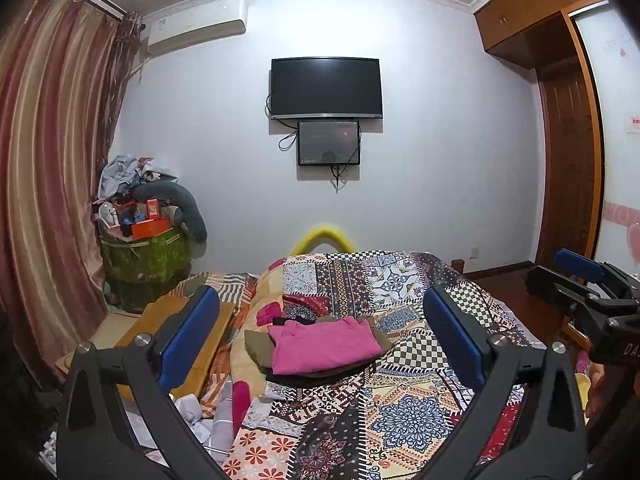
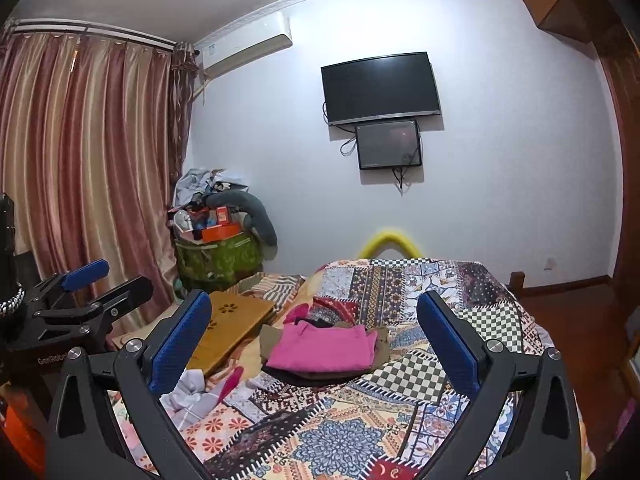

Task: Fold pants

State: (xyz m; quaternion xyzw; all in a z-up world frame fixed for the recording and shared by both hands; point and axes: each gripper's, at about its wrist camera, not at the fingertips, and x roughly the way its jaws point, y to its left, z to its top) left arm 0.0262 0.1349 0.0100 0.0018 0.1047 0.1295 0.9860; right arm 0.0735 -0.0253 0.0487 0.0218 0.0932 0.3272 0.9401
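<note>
Folded pink pants (image 1: pixel 324 346) lie on top of a small stack of folded olive and dark clothes (image 1: pixel 256 350) in the middle of the bed's patchwork quilt (image 1: pixel 400 412). The same stack shows in the right wrist view, pink pants (image 2: pixel 320 348) on top. My left gripper (image 1: pixel 320 336) is open and empty, held above the quilt short of the stack. My right gripper (image 2: pixel 314 338) is also open and empty, beside the left one; it shows at the right edge of the left wrist view (image 1: pixel 588 280), and the left gripper at the left edge of the right wrist view (image 2: pixel 92 284).
A wooden lap tray (image 2: pixel 232 328) lies left of the stack. Loose white and pink clothes (image 2: pixel 196 392) lie at the quilt's left edge. A green hamper piled with clutter (image 1: pixel 144 248) stands by the curtain (image 1: pixel 48 184). A TV (image 1: pixel 326 88) hangs on the far wall; wardrobe (image 1: pixel 568 120) at right.
</note>
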